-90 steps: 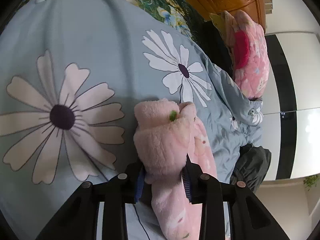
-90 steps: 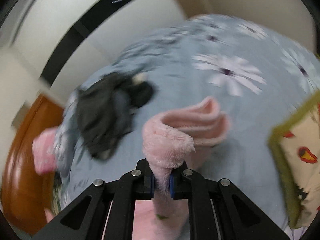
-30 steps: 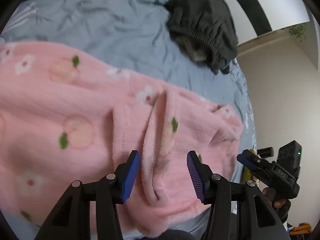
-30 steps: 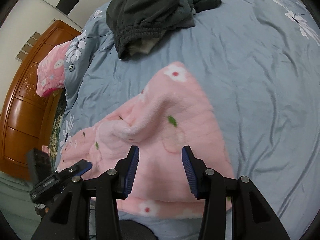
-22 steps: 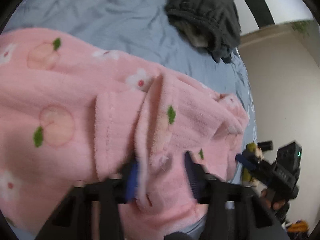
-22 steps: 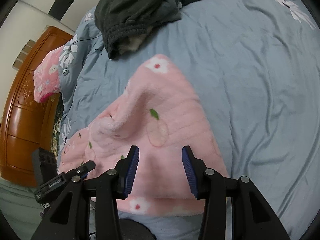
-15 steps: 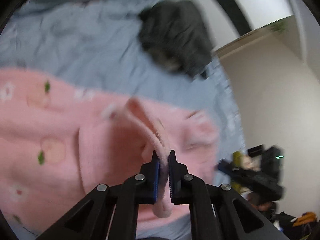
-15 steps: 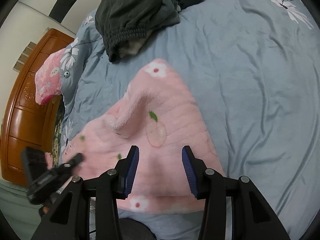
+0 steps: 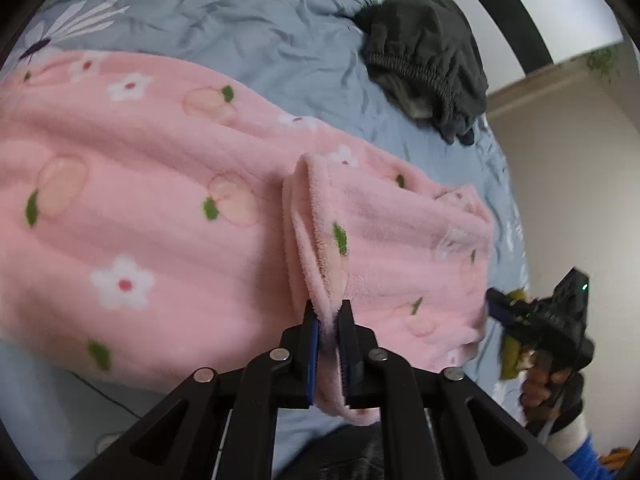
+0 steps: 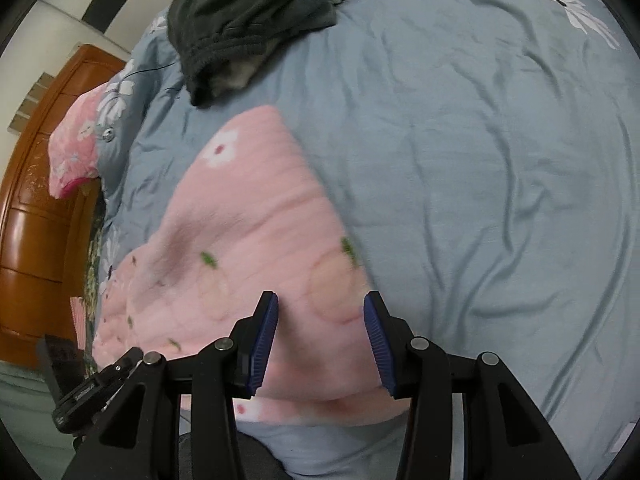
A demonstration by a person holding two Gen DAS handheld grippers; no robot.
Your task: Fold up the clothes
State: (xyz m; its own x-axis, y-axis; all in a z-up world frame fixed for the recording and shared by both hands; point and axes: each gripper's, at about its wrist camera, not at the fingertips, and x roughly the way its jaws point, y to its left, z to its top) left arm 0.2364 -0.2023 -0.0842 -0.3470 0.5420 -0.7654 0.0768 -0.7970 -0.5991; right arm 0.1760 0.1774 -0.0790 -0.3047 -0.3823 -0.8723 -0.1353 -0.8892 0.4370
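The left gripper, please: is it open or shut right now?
Shut: the left gripper pinches a raised fold of the pink fleece garment.

Each camera sits just behind its own hand-held gripper, looking forward along the fingers and down at the bed (image 9: 280, 36) from close range. The left view faces rightward across the bed; the right view faces leftward. Both share the pink garment (image 9: 160, 200) (image 10: 248, 240) and the dark clothes (image 9: 424, 60) (image 10: 248, 8).

Pink garment (image 9: 160, 208) runs off frame left, its far edge perhaps blurred
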